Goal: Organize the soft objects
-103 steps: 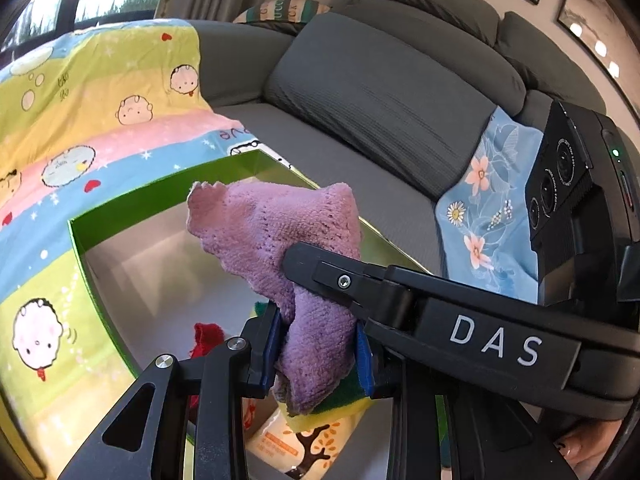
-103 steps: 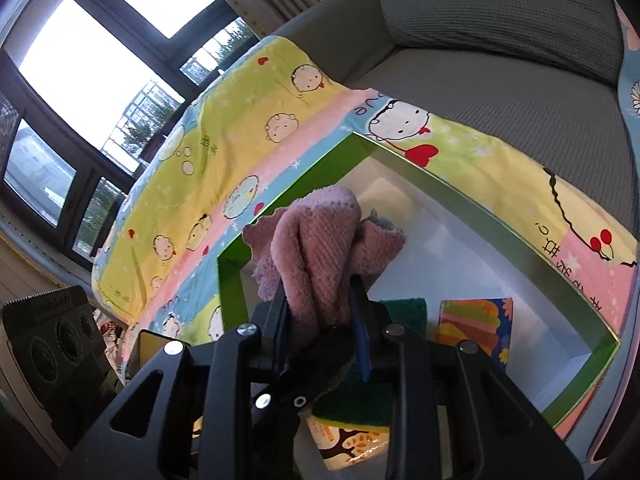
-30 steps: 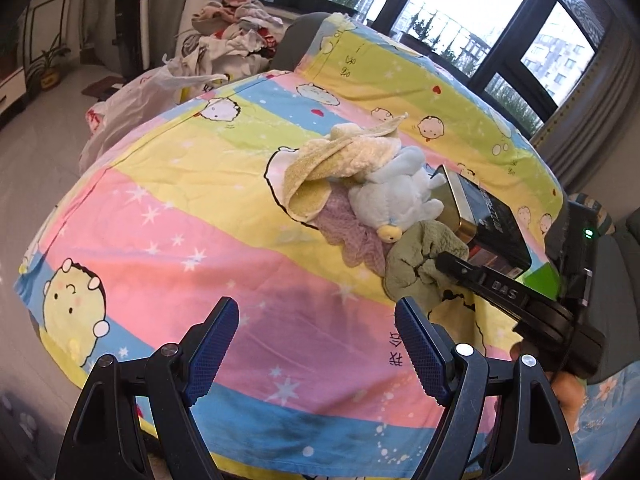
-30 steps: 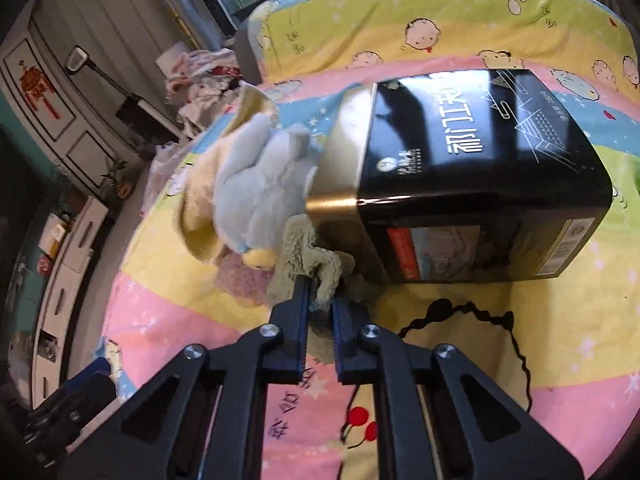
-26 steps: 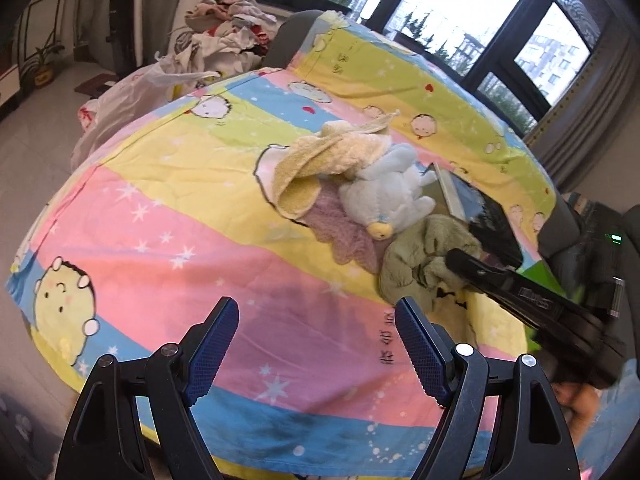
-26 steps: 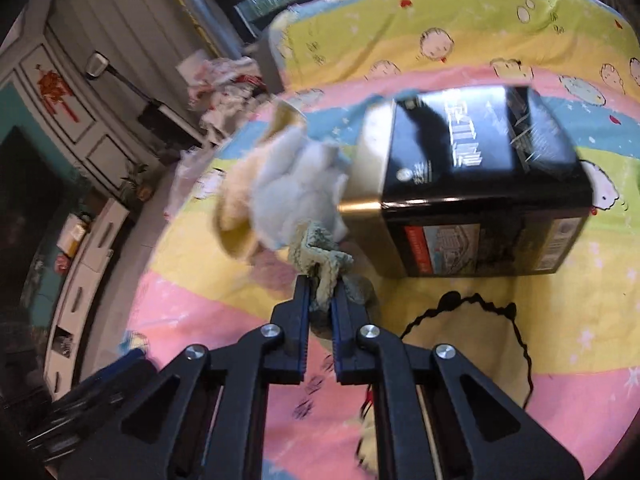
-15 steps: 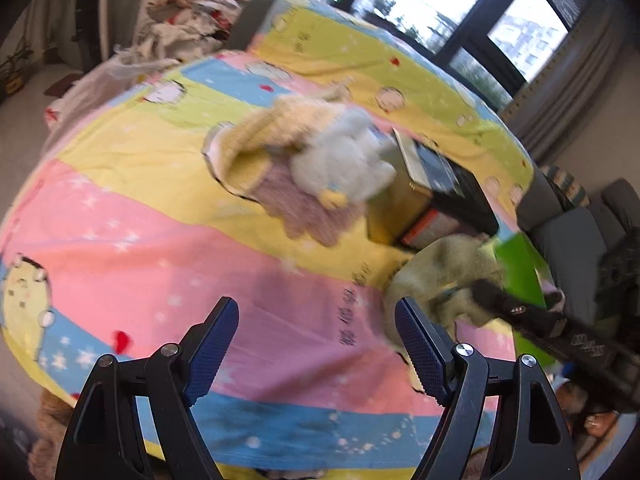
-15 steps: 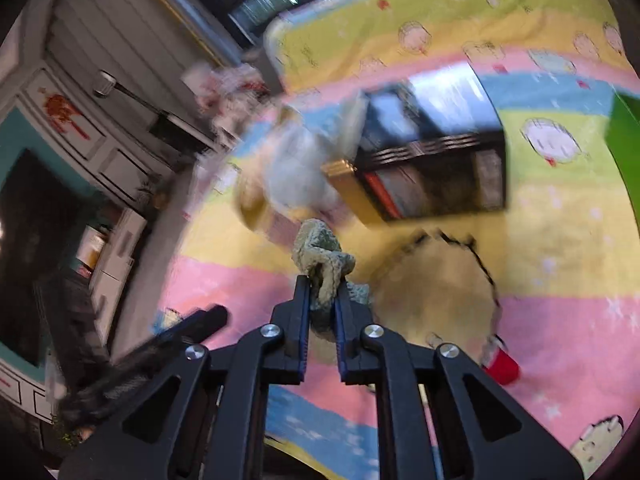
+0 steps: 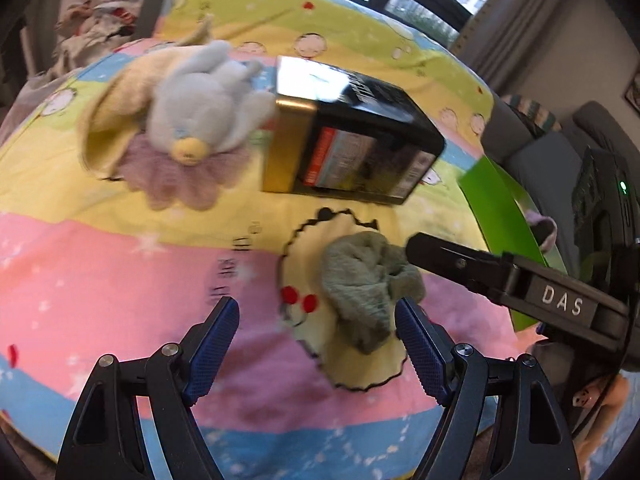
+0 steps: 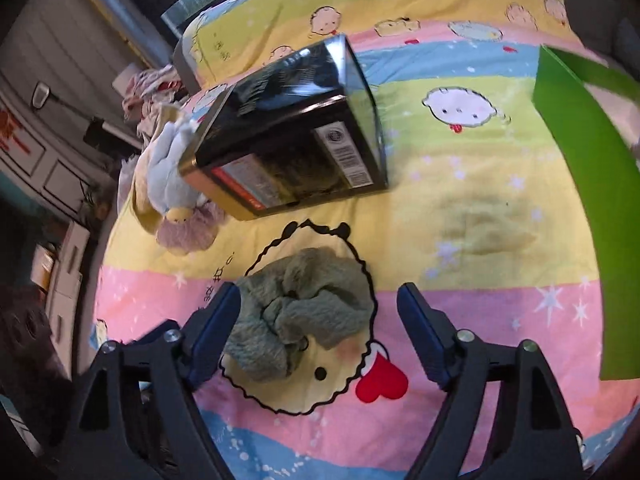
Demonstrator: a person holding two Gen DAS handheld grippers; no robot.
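Observation:
A crumpled grey-green cloth point(image 10: 298, 310) lies loose on the cartoon bedspread, between the open jaws of my right gripper point(image 10: 320, 328); it also shows in the left wrist view point(image 9: 366, 280). My left gripper point(image 9: 318, 348) is open and empty, just in front of the cloth. The right gripper's arm point(image 9: 512, 276) reaches in from the right. A pale blue plush toy point(image 9: 204, 104) lies on a yellow cloth point(image 9: 108, 120) and a lilac cloth point(image 9: 180, 176) at the far left. The green box point(image 10: 580, 176) stands at the right.
A black and gold carton point(image 9: 352, 136) lies on its side beside the plush; it also shows in the right wrist view point(image 10: 292, 140). A pile of clothes point(image 9: 100, 20) lies beyond the bed. A grey sofa point(image 9: 560, 152) sits at the right.
My right gripper carried the grey-green cloth away from the carton towards the bed's front, then opened and let it drop on the bedspread. The left gripper stayed open.

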